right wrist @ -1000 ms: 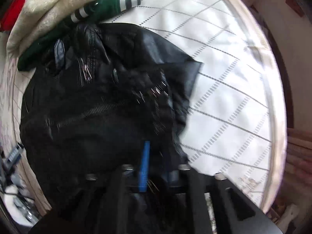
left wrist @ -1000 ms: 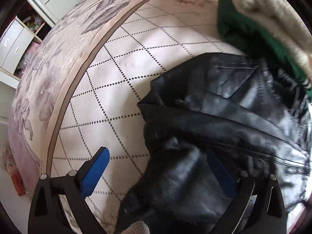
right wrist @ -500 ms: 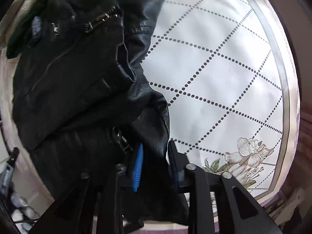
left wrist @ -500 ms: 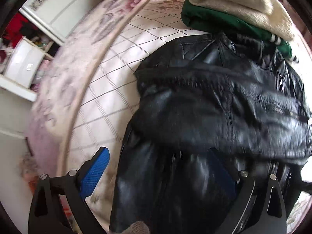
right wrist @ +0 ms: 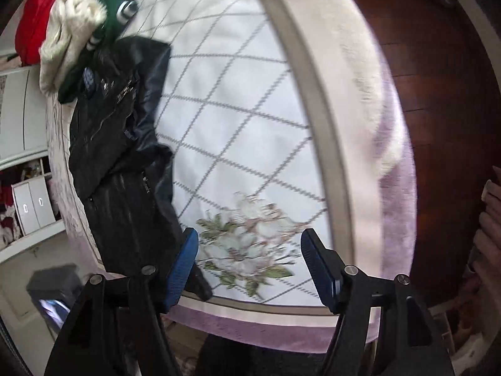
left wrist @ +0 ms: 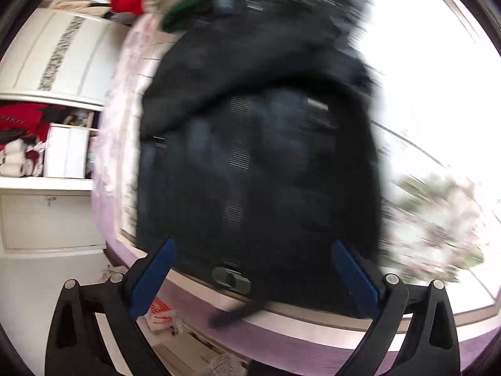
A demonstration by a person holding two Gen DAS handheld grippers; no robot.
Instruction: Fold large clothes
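Right gripper (right wrist: 249, 266): I see its jaws standing apart with nothing between the blue pads; they have just been opening. Under the gap lies only the flower print of the bedspread.

Left gripper (left wrist: 253, 269): released too, as far as I can read it. The jaws stand wide, and the jacket fills the view beyond them, but the pads do not press on it. This view is heavily blurred.

Black leather jacket (right wrist: 125, 144): it lies on the bed as a long dark heap along the left edge of the bedspread in the right wrist view. Its upper end touches the pile of other clothes; its lower end reaches the near edge of the bed, just beside my right gripper's left finger. In the left wrist view I make out a zip line down the middle and a strap or flap hanging over the bed edge.

Bedspread (right wrist: 244, 119): white with a dotted diamond grid, a flower print near the near edge, and a pale band around the border.

Pile of clothes (right wrist: 72, 40): a cream fleecy piece on top of a green garment with striped cuffs, and something red behind them, at the far end of the bed.

Cupboards (left wrist: 56, 62): white doors and open shelves stand beside the bed on the left.
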